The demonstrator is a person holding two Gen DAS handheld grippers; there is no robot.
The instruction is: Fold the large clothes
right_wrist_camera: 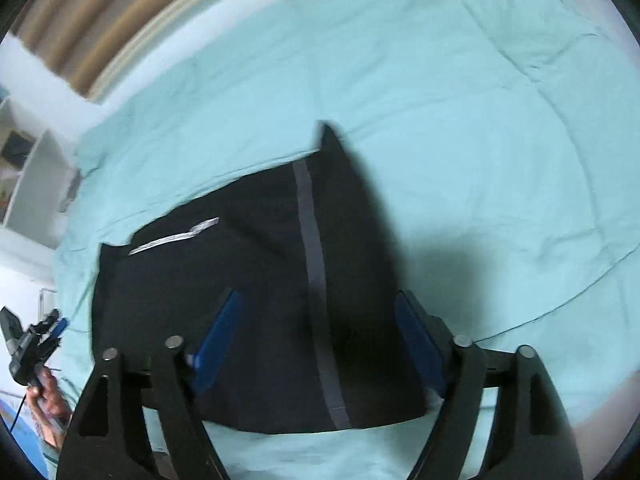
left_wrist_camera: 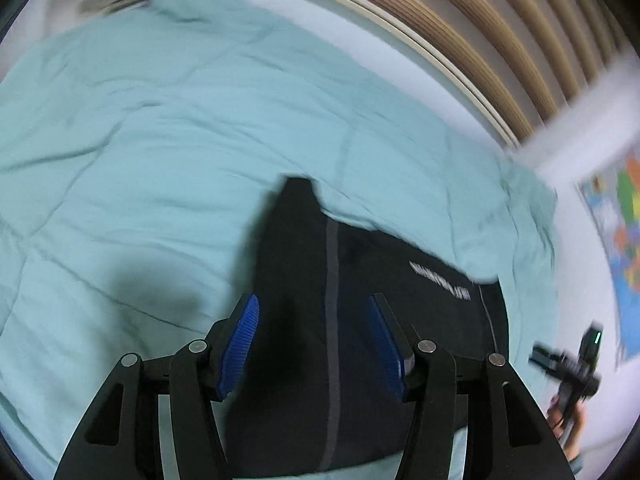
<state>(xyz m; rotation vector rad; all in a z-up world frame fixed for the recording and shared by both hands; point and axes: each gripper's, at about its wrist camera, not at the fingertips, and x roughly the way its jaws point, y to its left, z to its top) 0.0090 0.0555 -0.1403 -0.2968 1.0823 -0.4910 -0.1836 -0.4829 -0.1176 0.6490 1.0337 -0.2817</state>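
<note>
A black garment with a grey stripe and white lettering lies folded into a compact block on a mint-green quilt. It also shows in the right wrist view. My left gripper is open above the garment, blue pads apart, holding nothing. My right gripper is open too, hovering over the same garment. Each view shows the other gripper at its edge, held in a hand: the right one, the left one. Both views are motion-blurred.
The quilt covers a bed. A wooden slatted headboard stands behind it. A colourful map hangs at the right. White shelving stands beside the bed.
</note>
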